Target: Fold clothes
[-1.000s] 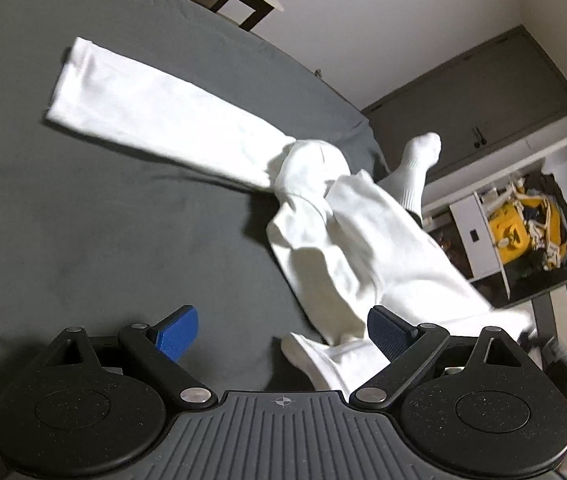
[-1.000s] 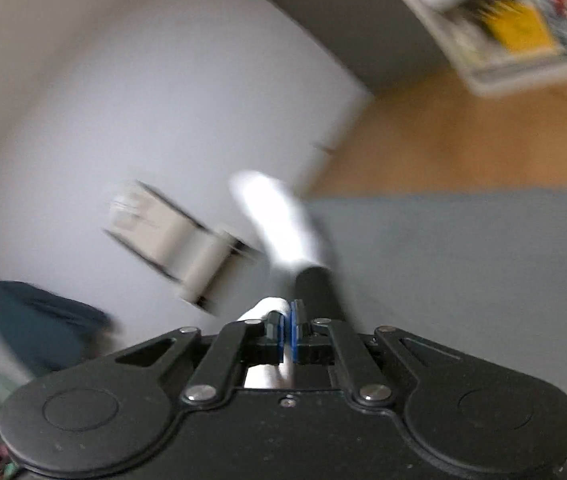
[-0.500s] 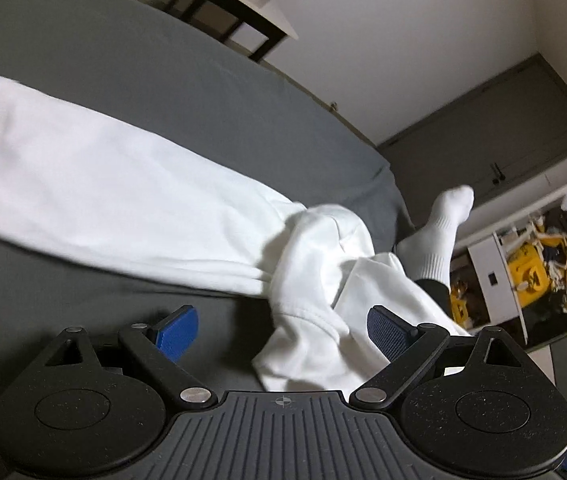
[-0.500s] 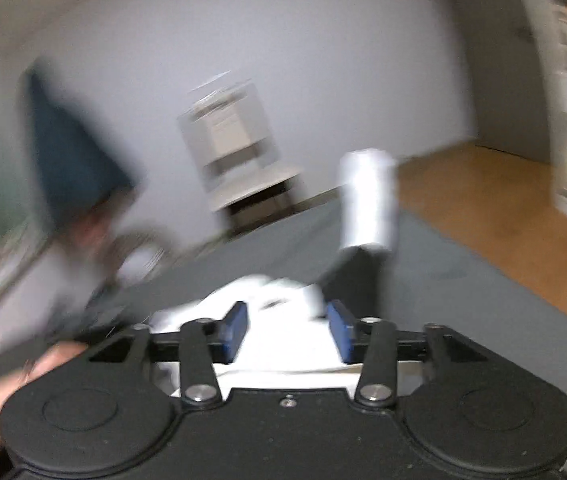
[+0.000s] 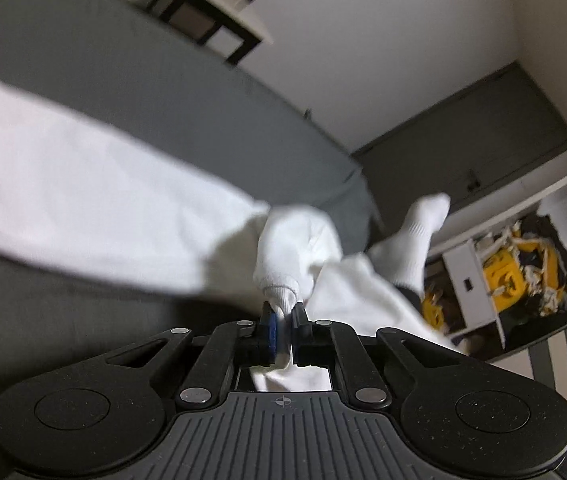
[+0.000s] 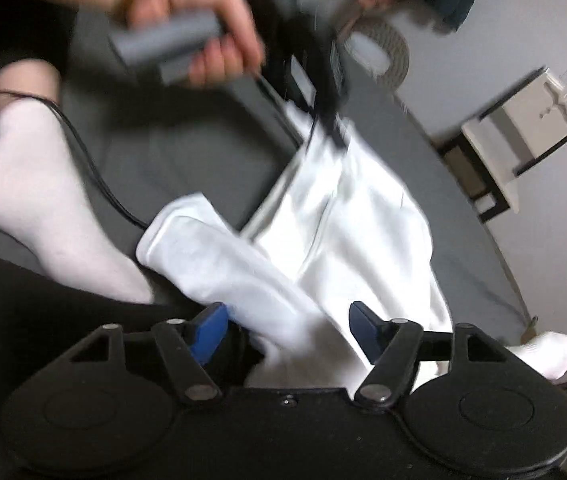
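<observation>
We see a grey bed (image 5: 83, 80) spread wide, and it is our landmark. Across it lies the white garment (image 5: 83, 200), one long part stretched flat toward the bed's far left, the rest bunched near the bed's near edge (image 6: 343, 220). A person's foot in a white sock (image 5: 419, 236) rests on the bed just beside the bunched cloth. Our left hand-held gripper (image 5: 283, 324) has its blue pads pressed together on a ribbed edge of the garment, at the near side of the bed. Our right hand-held gripper (image 6: 287, 330) stands wide, its fingers (image 6: 209, 328) either side of a fold of cloth without clamping it. A hand (image 6: 187, 12) holds a grey handle above the bed.
</observation>
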A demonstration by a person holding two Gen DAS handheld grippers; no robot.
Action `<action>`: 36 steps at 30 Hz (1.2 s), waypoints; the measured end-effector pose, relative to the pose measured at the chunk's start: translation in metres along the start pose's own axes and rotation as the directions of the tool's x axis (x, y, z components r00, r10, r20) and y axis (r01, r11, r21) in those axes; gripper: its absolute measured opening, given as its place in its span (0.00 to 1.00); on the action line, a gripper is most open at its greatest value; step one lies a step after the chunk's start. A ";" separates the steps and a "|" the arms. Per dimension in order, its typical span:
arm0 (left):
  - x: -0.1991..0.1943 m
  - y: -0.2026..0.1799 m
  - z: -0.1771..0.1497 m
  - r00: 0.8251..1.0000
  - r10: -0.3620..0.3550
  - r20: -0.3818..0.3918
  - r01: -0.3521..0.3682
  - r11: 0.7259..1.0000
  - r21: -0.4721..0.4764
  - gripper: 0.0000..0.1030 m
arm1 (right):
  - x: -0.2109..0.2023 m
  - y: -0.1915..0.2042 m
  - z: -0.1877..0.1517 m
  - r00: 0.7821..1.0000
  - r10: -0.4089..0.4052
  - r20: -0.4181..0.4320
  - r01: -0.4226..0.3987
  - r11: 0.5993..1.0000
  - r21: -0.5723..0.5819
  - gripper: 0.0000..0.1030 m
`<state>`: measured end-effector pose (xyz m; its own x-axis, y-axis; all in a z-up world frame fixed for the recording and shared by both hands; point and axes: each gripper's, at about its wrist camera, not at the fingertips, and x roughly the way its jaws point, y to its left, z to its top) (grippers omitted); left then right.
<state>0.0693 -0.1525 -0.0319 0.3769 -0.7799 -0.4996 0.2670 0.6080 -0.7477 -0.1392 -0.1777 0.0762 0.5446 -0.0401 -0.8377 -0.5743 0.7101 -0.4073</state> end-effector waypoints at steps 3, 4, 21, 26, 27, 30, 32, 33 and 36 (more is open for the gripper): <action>-0.023 -0.006 0.020 0.999 -0.007 0.033 0.006 1.000 0.025 0.06 | -0.012 -0.013 0.009 0.995 0.018 0.095 -0.032 0.989 0.146 0.10; -0.029 -0.007 0.025 0.999 -0.004 0.044 0.002 0.999 0.039 0.06 | -0.021 -0.017 0.009 0.989 0.022 0.146 -0.051 0.979 0.197 0.10; -0.215 0.034 0.157 0.916 0.222 0.334 -0.256 0.965 0.062 0.06 | -0.087 -0.171 -0.030 0.409 -0.135 0.903 -0.810 0.402 0.427 0.10; -0.262 0.079 0.192 0.831 0.397 0.390 -0.421 0.907 -0.024 0.06 | -0.047 -0.181 -0.034 0.273 -0.193 0.942 -0.912 0.259 0.318 0.10; -0.268 0.089 0.197 0.813 0.428 0.395 -0.448 0.893 -0.045 0.06 | -0.037 -0.180 -0.035 0.265 -0.191 0.945 -0.923 0.234 0.306 0.10; -0.261 0.124 0.205 0.753 0.546 0.368 -0.563 0.823 -0.068 0.06 | -0.013 -0.167 -0.043 0.306 -0.195 0.932 -0.923 0.180 0.341 0.10; -0.240 0.150 0.205 0.730 0.609 0.311 -0.616 0.783 -0.088 0.06 | 0.002 -0.156 -0.057 0.343 -0.207 0.916 -0.922 0.113 0.371 0.10; -0.231 0.163 0.201 0.721 0.633 0.282 -0.636 0.766 -0.093 0.06 | 0.007 -0.151 -0.067 0.354 -0.218 0.910 -0.923 0.074 0.377 0.10; -0.203 0.196 0.190 0.702 0.678 0.218 -0.676 0.731 -0.096 0.07 | 0.007 -0.137 -0.100 0.392 -0.269 0.880 -0.910 0.025 0.414 0.10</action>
<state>0.2134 0.1531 0.0057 0.6387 -0.1034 -0.7625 -0.1446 0.9571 -0.2509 -0.1181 -0.3457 0.0898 0.9058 0.4115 0.1007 -0.2573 0.3454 0.9025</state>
